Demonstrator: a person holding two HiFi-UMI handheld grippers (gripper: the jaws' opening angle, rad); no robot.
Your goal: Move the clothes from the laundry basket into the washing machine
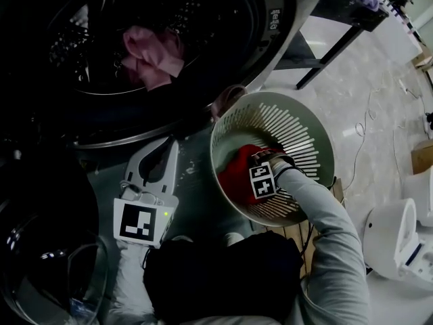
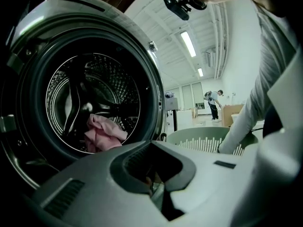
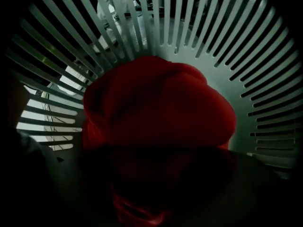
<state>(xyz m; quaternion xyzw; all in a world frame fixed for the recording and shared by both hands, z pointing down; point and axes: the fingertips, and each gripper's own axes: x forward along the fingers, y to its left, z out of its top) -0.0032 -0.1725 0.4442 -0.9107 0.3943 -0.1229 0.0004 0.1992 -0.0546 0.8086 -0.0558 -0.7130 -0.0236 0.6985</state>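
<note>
A red garment lies bunched in the bottom of the pale green slatted laundry basket. My right gripper points straight down into the basket. Its jaws stand wide apart in shadow on either side of the red garment, and I see no pinch on the cloth. A pink garment lies inside the washing machine drum. My left gripper hovers just outside the drum's opening, aimed at it, open and empty.
The round washer door hangs open at the lower left. Right of the machine stands a black-legged table. A white appliance and a cardboard box sit on the floor at right. A person stands far off.
</note>
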